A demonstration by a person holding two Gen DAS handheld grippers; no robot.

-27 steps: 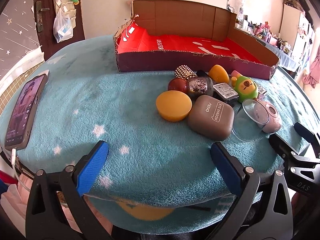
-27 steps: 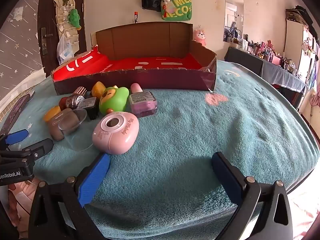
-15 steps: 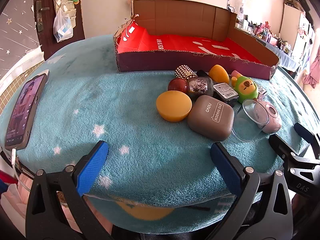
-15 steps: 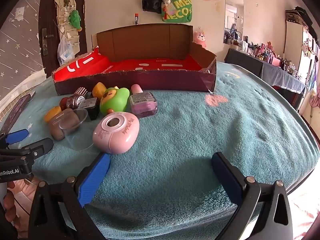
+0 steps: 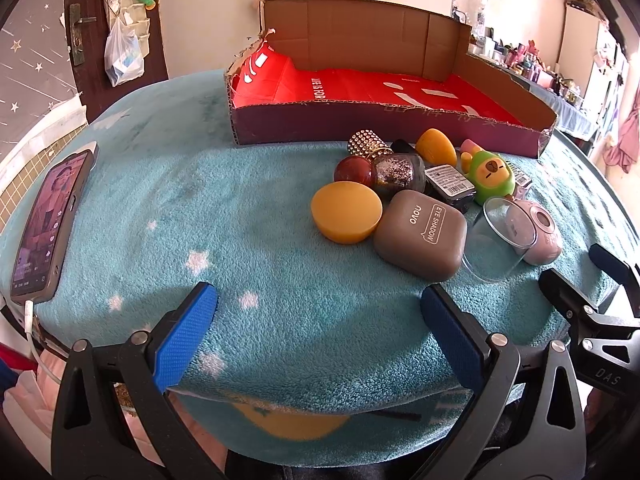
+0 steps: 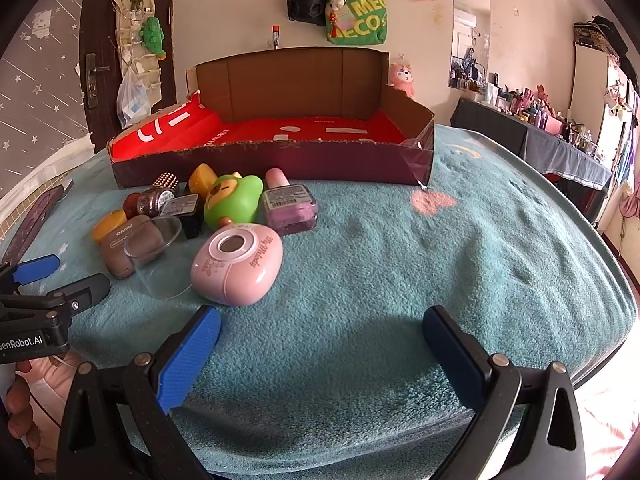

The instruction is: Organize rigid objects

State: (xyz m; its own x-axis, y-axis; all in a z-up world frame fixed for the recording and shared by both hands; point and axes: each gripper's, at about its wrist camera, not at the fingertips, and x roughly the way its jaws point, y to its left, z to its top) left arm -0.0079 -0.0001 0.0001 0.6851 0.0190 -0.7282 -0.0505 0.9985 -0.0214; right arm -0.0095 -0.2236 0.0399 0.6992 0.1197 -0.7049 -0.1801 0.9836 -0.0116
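Observation:
A cluster of small items lies on the teal blanket in front of a cardboard box with a red floor [image 5: 384, 84] [image 6: 304, 132]. Nearest the left gripper are a yellow puck [image 5: 346, 212], a brown eye-shadow case [image 5: 422, 236] and a clear cup on its side [image 5: 498, 240]. A pink compact [image 6: 238, 270], a green frog toy [image 6: 232, 200] and a purple nail-polish bottle [image 6: 290, 204] show in the right wrist view. My left gripper [image 5: 318, 318] is open above the blanket's near edge. My right gripper [image 6: 320, 334] is open too, with the pink compact just beyond its left finger.
A phone [image 5: 46, 220] lies with its cable at the blanket's left edge. A door with a hanging bag [image 5: 122, 56] stands behind. A cluttered side table [image 6: 552, 136] runs along the right wall. Bare blanket [image 6: 460, 248] stretches right of the cluster.

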